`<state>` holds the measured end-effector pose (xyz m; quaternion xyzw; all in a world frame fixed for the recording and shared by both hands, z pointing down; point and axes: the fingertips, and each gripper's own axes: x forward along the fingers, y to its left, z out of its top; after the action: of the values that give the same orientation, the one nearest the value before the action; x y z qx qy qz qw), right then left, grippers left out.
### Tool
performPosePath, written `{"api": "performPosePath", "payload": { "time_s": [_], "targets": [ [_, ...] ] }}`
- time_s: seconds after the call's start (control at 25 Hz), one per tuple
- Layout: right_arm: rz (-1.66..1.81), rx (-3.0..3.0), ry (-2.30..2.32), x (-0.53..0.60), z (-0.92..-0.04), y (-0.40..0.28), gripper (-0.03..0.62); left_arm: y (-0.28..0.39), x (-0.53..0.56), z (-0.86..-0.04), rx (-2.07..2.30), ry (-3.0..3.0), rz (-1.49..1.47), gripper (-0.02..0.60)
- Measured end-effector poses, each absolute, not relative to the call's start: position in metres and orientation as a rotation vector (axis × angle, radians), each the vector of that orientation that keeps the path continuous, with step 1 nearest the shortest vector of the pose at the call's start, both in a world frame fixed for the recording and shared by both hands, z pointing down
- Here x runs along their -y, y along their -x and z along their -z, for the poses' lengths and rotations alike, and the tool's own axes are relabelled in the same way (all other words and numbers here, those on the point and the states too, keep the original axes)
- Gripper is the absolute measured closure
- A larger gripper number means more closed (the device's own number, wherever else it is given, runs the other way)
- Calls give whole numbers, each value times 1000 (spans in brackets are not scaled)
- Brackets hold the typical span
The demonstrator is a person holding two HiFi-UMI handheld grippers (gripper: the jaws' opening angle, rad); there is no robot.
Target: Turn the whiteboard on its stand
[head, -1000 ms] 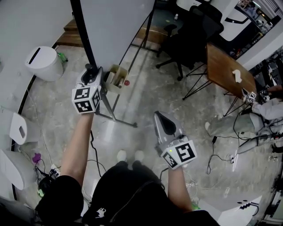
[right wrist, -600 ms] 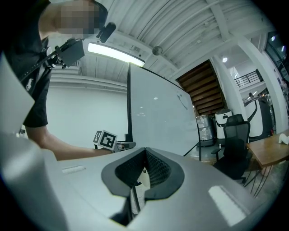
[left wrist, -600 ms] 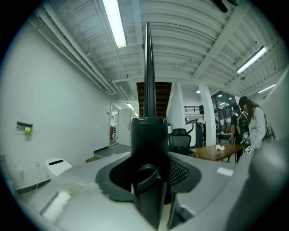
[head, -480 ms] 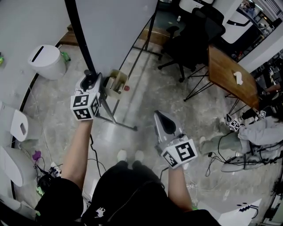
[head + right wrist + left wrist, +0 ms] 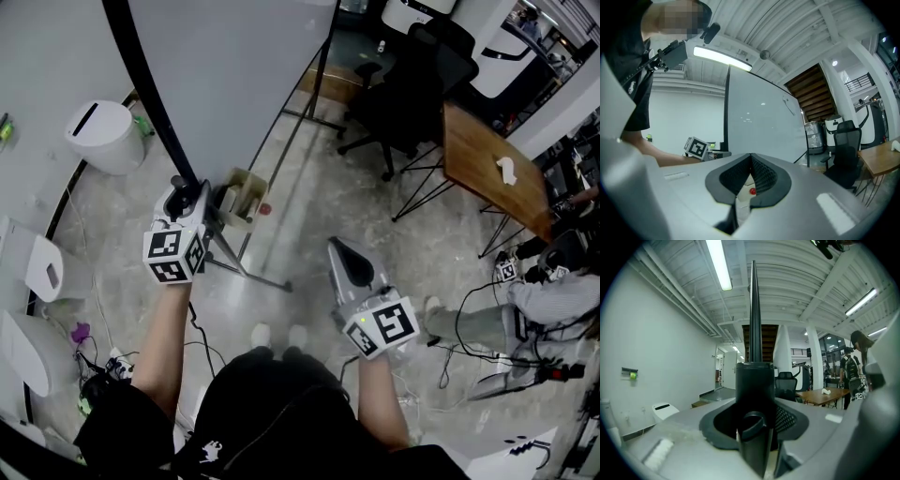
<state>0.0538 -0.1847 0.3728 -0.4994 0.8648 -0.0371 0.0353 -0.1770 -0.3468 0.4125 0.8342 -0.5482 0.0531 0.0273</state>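
The whiteboard [image 5: 234, 66] is a big pale panel with a black frame edge [image 5: 141, 94], tilted on its metal stand [image 5: 246, 246]. My left gripper [image 5: 187, 193] is shut on that black edge near its lower end. In the left gripper view the edge [image 5: 753, 333] rises straight up from between the jaws of the left gripper [image 5: 754, 427]. My right gripper [image 5: 345, 258] hangs lower right, apart from the board, shut and empty. The right gripper view shows the board's face [image 5: 759, 126] ahead of the right gripper [image 5: 750, 180], and the left gripper's marker cube [image 5: 696, 147].
A white bin [image 5: 98, 136] stands left of the board. A small cardboard box [image 5: 242, 186] sits by the stand's foot. A black office chair [image 5: 412, 75] and a wooden table [image 5: 483, 159] stand to the right. A person [image 5: 553, 291] sits at far right, with cables across the floor.
My left gripper has moved down and toward me with the black edge in its grip, and the board's edge has swung further left. The right gripper has stayed put.
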Motion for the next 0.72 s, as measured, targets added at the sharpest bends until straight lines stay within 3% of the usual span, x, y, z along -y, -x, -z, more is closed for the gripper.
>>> {"api": "performPosePath", "payload": {
  "time_s": [0.56, 0.72],
  "targets": [
    [106, -2644, 1527, 193, -369, -71, 589, 176, 341, -412, 1715, -2610, -174, 395],
    [112, -2628, 1526, 196, -369, -76, 589, 176, 337, -411, 1712, -2610, -186, 359]
  ]
}}
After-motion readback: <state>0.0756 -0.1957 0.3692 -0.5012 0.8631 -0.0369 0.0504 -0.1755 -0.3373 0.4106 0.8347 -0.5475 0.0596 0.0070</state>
